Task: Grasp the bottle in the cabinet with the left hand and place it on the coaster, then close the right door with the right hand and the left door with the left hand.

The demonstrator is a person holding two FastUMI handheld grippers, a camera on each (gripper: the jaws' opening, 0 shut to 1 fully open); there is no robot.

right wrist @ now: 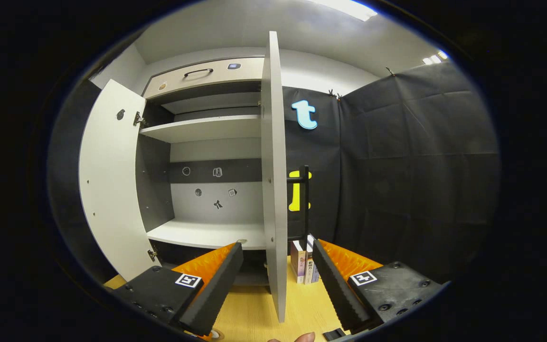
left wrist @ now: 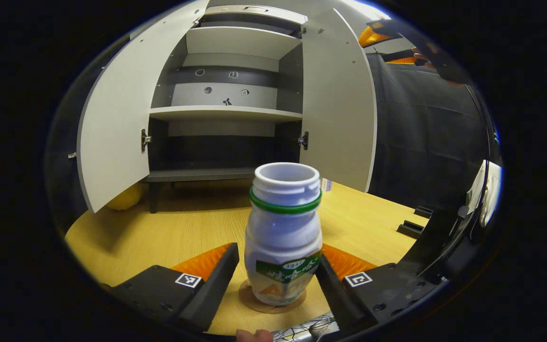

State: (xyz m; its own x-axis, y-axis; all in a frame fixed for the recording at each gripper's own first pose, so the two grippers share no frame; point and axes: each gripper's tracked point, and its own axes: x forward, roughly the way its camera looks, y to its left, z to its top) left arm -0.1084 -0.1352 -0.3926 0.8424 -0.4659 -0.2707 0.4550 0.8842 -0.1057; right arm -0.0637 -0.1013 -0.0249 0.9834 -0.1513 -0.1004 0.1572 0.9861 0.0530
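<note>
A white bottle with a green neck ring, a green label and no cap stands upright on a round cork coaster on the wooden table. My left gripper is open around it, a finger on each side; a thin gap shows at the left finger, while the right one is at the bottle's side. The cabinet's left door and right door both stand open. My right gripper is open, with the right door's edge between its fingers and no finger touching it. The left door is swung wide.
The cabinet shelves are bare. A yellow round object lies under the left door. Books stand behind the right door near its black handle. Small black blocks sit at the table's right edge.
</note>
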